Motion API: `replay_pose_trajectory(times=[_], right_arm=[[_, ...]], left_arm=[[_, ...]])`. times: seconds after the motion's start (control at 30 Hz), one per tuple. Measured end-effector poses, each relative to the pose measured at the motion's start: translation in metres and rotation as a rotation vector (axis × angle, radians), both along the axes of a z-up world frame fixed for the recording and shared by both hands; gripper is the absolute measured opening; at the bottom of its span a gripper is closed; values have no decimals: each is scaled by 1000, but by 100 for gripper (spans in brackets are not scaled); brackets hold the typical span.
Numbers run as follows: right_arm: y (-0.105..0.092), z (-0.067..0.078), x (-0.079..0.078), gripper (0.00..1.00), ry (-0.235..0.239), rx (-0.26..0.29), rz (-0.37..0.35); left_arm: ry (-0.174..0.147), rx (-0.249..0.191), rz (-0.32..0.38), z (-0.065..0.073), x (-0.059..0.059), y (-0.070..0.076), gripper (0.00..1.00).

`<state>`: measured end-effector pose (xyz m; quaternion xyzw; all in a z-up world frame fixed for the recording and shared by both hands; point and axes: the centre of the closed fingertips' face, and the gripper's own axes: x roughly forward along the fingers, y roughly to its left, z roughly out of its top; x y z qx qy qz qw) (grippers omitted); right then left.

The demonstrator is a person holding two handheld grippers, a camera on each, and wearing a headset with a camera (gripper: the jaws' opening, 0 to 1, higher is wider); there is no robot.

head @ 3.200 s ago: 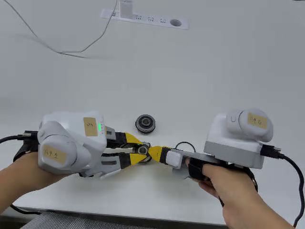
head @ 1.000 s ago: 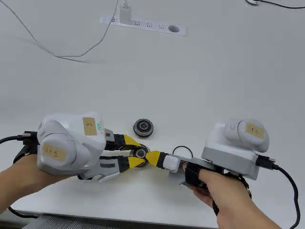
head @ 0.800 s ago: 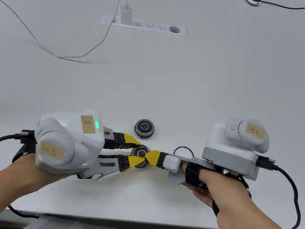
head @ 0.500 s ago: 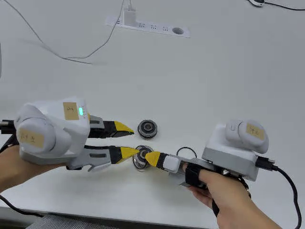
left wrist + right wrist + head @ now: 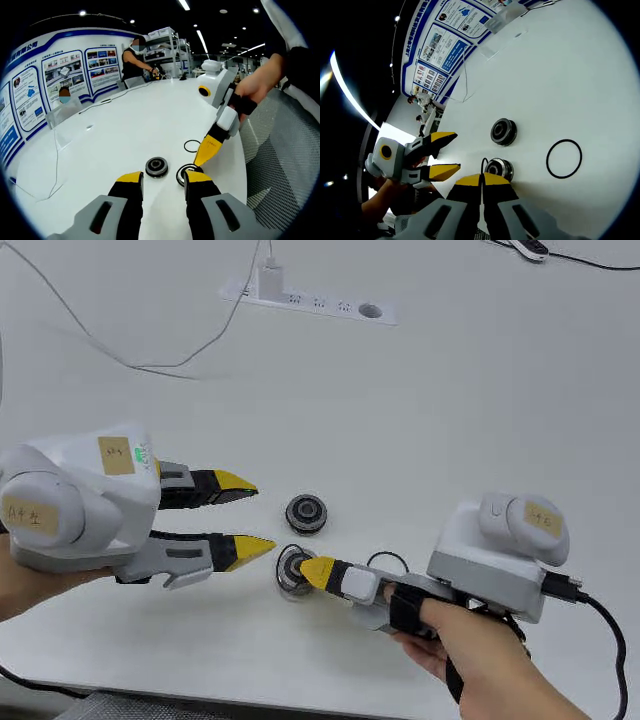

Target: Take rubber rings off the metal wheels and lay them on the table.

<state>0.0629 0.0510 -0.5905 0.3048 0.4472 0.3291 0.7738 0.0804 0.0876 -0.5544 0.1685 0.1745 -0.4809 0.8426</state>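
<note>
- The left gripper (image 5: 248, 512) hangs over the near-left part of the white table (image 5: 450, 390) with its yellow-tipped jaws spread wide and nothing between them.
- The right gripper (image 5: 315, 570) has its jaws pressed together. In the right gripper view a thin black arc, apparently the rubber ring (image 5: 483, 163), runs from the tips to the near metal wheel (image 5: 500, 168).
- That wheel (image 5: 291, 568) lies on the table touching the right gripper's tip. A second metal wheel (image 5: 306, 513) sits just beyond it, apart from both grippers.
- A loose rubber ring (image 5: 564, 158) lies flat on the table to the right of the wheels, partly hidden behind the right gripper in the head view.
- The table's near edge runs close below both hands. Beyond the wheels the top is open white surface as far as a power strip (image 5: 305, 298) and a grey cable (image 5: 150, 365) near the far side.
- Each gripper body carries paper labels (image 5: 116, 455) with handwriting I cannot read. The blue wall posters (image 5: 62, 62) in the gripper views are too small to read.
</note>
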Motion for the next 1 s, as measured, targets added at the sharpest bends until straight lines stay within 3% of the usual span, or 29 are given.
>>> replay_pose_trajectory(times=[0.2,0.5,1.0], right_arm=[[-7,6,0,1,-9,7,-16],[-23,16,8,1,-18,26,-67],[-77,8,26,1,10,3,-218]], left_arm=[[-23,-12,-3,5,1,-4,34],[-12,-19,-7,6,5,-12,38],[-18,-1,-22,4,9,-11,38]])
